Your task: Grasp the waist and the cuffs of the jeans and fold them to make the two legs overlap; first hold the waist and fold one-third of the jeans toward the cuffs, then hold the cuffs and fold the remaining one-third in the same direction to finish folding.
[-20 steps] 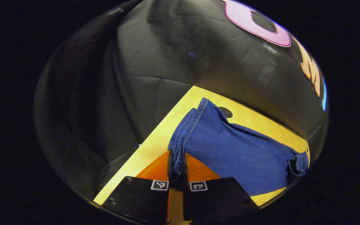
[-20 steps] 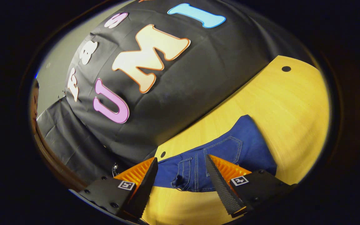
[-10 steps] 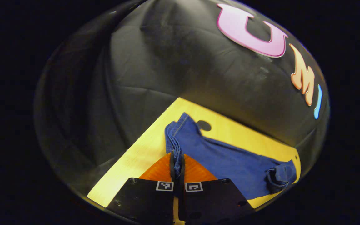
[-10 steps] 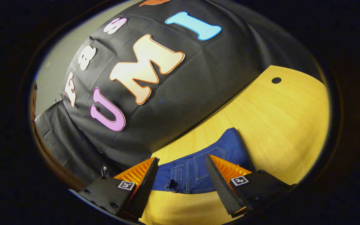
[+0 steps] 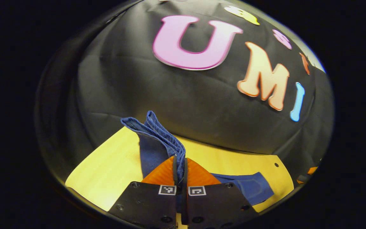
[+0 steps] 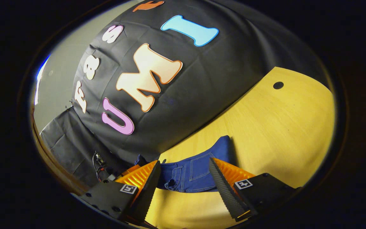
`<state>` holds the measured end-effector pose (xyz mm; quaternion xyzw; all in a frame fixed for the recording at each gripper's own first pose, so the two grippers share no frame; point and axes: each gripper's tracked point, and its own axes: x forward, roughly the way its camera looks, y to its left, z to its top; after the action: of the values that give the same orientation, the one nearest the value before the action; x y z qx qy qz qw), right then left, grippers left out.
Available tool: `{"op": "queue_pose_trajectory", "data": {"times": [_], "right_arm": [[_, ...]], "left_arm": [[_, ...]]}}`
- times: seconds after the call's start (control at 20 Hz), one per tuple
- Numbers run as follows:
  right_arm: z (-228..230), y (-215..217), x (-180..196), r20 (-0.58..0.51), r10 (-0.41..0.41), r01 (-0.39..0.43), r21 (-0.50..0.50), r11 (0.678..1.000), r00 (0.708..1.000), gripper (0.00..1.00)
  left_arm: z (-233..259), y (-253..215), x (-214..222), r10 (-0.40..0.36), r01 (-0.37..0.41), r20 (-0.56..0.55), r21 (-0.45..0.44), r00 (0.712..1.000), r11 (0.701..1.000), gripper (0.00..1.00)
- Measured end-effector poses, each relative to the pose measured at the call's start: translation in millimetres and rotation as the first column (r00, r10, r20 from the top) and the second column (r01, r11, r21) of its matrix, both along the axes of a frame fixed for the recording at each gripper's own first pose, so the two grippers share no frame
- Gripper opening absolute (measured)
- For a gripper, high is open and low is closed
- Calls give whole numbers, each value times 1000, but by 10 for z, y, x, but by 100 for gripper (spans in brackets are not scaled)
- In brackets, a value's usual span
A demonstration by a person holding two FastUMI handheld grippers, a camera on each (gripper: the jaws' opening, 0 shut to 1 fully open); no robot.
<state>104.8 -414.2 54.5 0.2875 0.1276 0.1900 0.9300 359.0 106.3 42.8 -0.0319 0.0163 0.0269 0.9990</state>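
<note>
In the left gripper view, the left gripper [image 5: 179, 165] has its fingers [image 5: 162, 173] pinched together on the stitched cuff end of the dark blue denim jeans [image 5: 157, 140], lifted above the pale yellow wooden desk [image 5: 106, 165]. The cloth rises toward the desk's far edge, while the rest trails right along the desk to a flat piece [image 5: 249, 189] near the right edge. Bare desk lies open at the left.

In the right gripper view, the right gripper [image 6: 186, 178] holds its fingers [image 6: 221, 184] spread apart, gripping nothing, above the jeans' pocket end [image 6: 195, 170] by the far edge. Broad bare desk [image 6: 281, 127] stretches right.
</note>
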Motion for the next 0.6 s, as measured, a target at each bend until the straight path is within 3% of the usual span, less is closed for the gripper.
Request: {"op": "queue_pose_trajectory", "data": {"times": [0.25, 0.45, 0.6], "right_arm": [[20, -448, -43, -4, 34, -35, -5, 999, 999, 95], [-75, -693, -60, -11, 43, -44, -32, 999, 999, 95], [-145, -788, -114, -22, 55, -56, -18, 998, 998, 95]], "left_arm": [[-7, -1253, 31, -106, 105, 16, 57, 994, 993, 0], [-506, -2138, 38, -173, 177, -37, 130, 984, 976, 0], [-1232, -2350, 117, -114, 139, -132, 198, 985, 970, 0]]}}
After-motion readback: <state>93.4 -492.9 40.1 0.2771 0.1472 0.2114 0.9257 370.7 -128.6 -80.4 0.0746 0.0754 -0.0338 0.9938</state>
